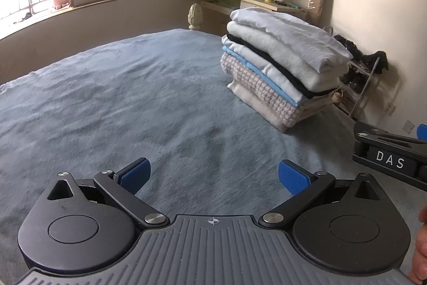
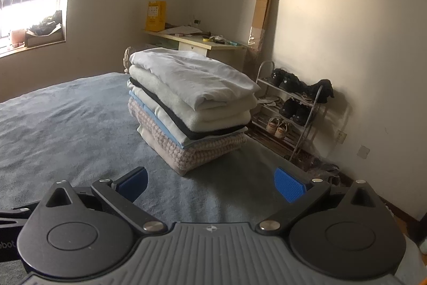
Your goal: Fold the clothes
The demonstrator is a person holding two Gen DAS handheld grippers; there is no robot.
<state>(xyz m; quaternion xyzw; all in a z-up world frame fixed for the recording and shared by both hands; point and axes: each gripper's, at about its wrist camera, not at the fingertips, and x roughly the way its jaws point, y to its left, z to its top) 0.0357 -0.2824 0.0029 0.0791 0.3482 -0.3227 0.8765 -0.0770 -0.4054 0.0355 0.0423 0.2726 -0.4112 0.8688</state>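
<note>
I'm holding both grippers, left gripper (image 1: 213, 178) and right gripper (image 2: 210, 182), released over the grey-blue fleece bed (image 1: 120, 103). Tall stack of folded white, black, blue garments (image 2: 192, 106) is leaning; I'm risking toppling it if nudged.

— Where do I have room?
— The bed (image 1: 112, 98) is bare ahead and to my left, so I can sweep there freely.
— And on my right?
— The stack of folded clothes (image 1: 283, 66) blocks the far right of the bed. The right hand-held gripper (image 1: 392, 159) sits near my left one, and the shoe rack (image 2: 291, 108) stands beyond the bed edge.
</note>
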